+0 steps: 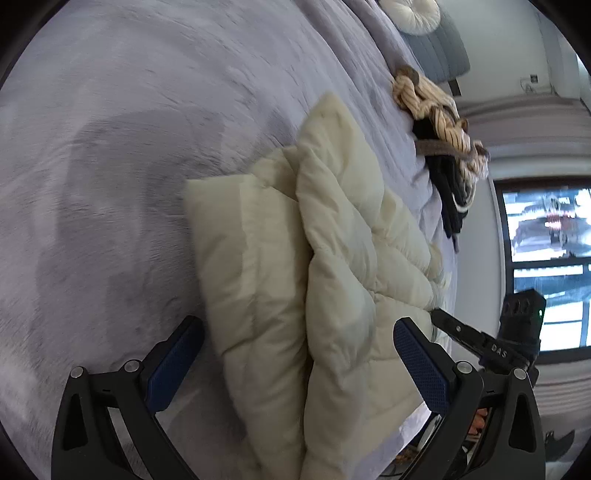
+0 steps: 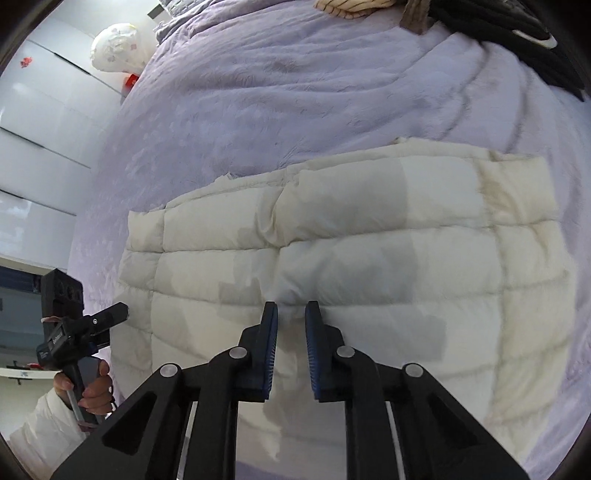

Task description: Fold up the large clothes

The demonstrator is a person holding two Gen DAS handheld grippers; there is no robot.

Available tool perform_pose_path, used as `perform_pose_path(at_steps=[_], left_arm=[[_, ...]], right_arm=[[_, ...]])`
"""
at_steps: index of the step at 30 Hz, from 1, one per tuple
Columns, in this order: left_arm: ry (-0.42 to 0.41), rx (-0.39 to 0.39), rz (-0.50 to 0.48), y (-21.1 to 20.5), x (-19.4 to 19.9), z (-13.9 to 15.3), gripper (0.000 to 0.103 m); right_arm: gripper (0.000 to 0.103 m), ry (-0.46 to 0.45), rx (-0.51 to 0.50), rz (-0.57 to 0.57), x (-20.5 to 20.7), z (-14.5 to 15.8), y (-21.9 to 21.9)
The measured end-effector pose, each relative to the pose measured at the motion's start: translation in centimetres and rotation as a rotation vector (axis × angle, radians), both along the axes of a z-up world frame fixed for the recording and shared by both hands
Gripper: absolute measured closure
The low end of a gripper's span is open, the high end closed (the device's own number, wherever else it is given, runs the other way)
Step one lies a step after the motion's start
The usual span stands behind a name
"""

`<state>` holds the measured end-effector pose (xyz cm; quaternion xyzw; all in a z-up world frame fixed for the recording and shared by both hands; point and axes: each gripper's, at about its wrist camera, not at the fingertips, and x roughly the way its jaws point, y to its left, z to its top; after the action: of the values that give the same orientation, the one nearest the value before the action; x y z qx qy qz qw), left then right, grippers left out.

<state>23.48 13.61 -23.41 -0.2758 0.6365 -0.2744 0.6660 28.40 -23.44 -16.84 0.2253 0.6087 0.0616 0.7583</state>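
Observation:
A cream quilted puffer jacket (image 1: pixel 332 266) lies folded on a lilac bedspread (image 1: pixel 110 166); it also shows in the right wrist view (image 2: pixel 369 258). My left gripper (image 1: pixel 295 332) is open wide, its blue-padded fingers astride the jacket's near end, holding nothing. My right gripper (image 2: pixel 291 314) is narrowly parted, with a small pucker of the jacket's fabric between the fingertips; I cannot tell if it grips. The right gripper also shows in the left wrist view (image 1: pixel 465 332) at the jacket's far edge, and the left gripper in the right wrist view (image 2: pixel 110 314) at the jacket's left edge.
A pile of beige knit and black clothes (image 1: pixel 443 129) lies on the bed beyond the jacket, also seen in the right wrist view (image 2: pixel 498 22). A round white cushion (image 1: pixel 410 14) sits at the headboard. A window (image 1: pixel 546 258) and white wardrobe (image 2: pixel 44 129) flank the bed.

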Motion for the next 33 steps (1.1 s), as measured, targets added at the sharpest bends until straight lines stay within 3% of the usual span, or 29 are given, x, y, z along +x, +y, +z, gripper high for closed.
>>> perform_pose_path(at_steps=[3,6,7,10,17,24,29,33], left_arm=[[-0.012,0.011,-0.045,-1.7,0.4,-0.4,0.001],[-0.020,-0.013,-0.096,-3.1,0.6,-0.5,0.042],[-0.012,-0.034,-0.102,-3.4,0.6,-0.5,0.062],[-0.060,-0.036,-0.132,-4.7,0.5,1.1,0.076],[-0.160,-0.075,-0.184,-7.8,-0.3,7.8,0.079],[-0.219,-0.010,-0.305,-17.2,-2.5,13.9,0.079],[-0.247,0.061,-0.343,-22.1,-3.9,15.3,0.079],[-0.241,0.095,-0.333,-23.2,-4.9,15.4,0.079]], right_arm=[[0.090,0.011,0.001,0.003,0.3,-1.7,0.3],[0.090,0.029,0.031,-0.019,0.4,-3.4,0.2],[0.091,0.032,0.044,-0.031,0.3,-3.9,0.1],[0.091,0.039,0.067,-0.050,0.2,-4.9,-0.4],[0.094,0.037,0.127,-0.040,-0.3,-5.9,-1.6],[0.095,0.020,0.273,-0.065,-1.0,-7.3,-3.2],[0.099,0.016,0.409,-0.113,-1.8,-8.8,-4.9],[0.101,0.012,0.498,-0.138,-2.4,-9.6,-6.0]])
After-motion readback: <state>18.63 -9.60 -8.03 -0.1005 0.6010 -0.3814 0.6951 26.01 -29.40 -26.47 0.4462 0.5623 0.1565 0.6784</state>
